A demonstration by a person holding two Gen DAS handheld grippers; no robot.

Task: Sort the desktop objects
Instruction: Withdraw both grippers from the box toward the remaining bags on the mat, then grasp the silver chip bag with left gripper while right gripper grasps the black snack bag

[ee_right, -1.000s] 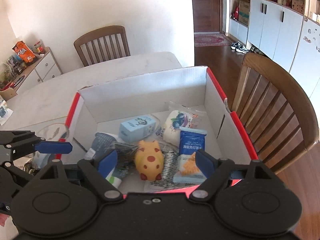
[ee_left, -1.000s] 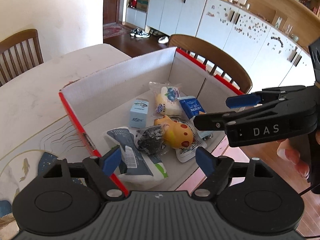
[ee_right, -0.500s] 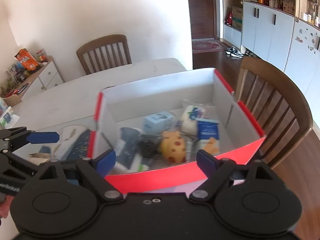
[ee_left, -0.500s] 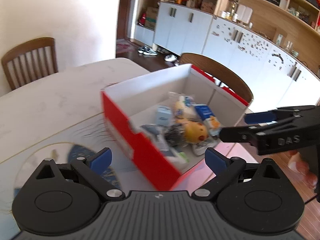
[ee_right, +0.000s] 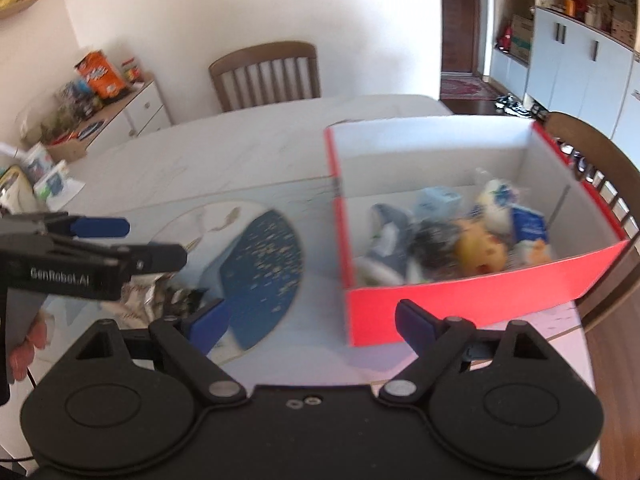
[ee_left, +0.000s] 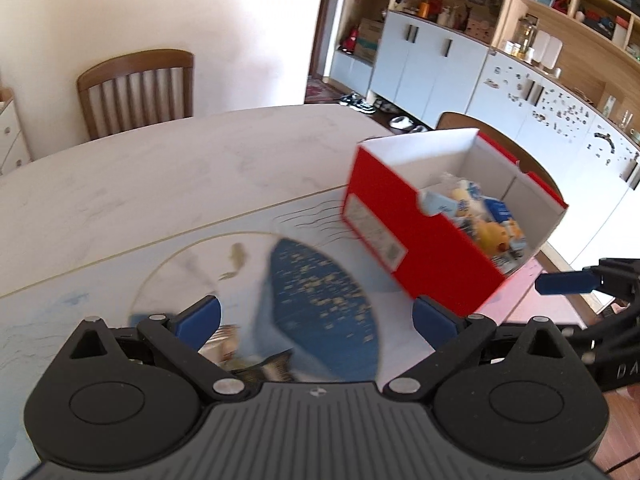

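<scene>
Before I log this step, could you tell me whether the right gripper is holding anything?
No, the right gripper is open with nothing between its fingers, pulled back from the red box.

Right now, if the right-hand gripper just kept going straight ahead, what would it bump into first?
Probably the red box: the right gripper points at its near left corner, open. Aimed lower, it might meet the table first; depth is unclear.

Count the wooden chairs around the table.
2. One chair stands at the far side of the table, against the white wall. The other chair stands on the right, behind the red box. More may be out of view.
</scene>
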